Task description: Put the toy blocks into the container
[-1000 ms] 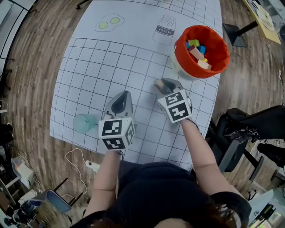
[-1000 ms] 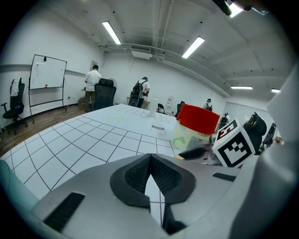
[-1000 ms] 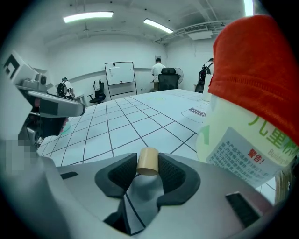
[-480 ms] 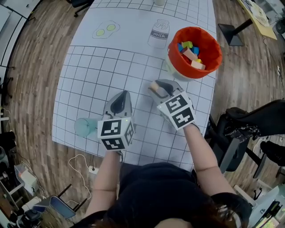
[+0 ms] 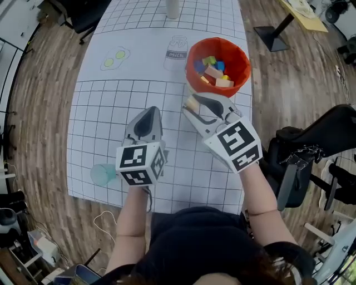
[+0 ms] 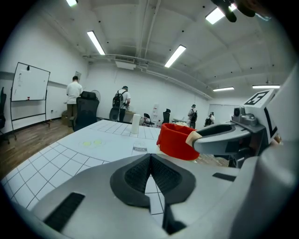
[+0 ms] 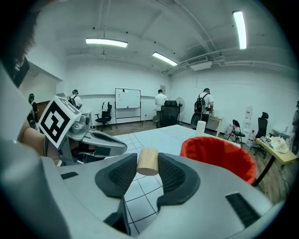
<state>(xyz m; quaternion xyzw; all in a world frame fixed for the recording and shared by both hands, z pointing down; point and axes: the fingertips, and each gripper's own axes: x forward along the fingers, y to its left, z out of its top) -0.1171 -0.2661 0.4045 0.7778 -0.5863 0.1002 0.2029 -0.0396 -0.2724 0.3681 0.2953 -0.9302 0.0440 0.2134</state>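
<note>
One wooden cylinder block [image 7: 148, 161] is clamped between the jaws of the right gripper [image 5: 189, 107]. The jaws stand fairly wide apart, and their ribbed pads press on opposite sides of the block. It is held above the white, gridded counter [image 5: 105, 117]. In the head view the single red container [image 5: 218, 47] stands just beyond it at 1 o'clock, near but not touching. A jumble of coloured blocks [image 5: 214, 71] lies inside: green, blue, yellow and tan pieces, too heaped to count exactly. Nothing stands between the held block and the container's rim.

The left gripper [image 6: 150, 161] is at 8 o'clock from the right one, apart from it. Its jaws are closed together with nothing between them, and only a sliver of counter shows below where the pads meet.

Two pictures are printed on the counter at 9 o'clock from the container:
- a milk carton drawing [image 5: 177, 52], just beside the container
- a fried eggs drawing [image 5: 114, 57], farther out

One white cylinder [image 5: 173, 6] stands at the far edge, at 11 o'clock from the container. One teal cup [image 5: 100, 173] sits at 7 o'clock from the left gripper, partly hidden behind its marker cube.

Wooden floor [image 5: 39, 111] surrounds the counter, and a black chair [image 5: 303, 153] is at 3 o'clock. In the left gripper view two people [image 6: 74, 95] stand far off near a whiteboard [image 6: 29, 84]
</note>
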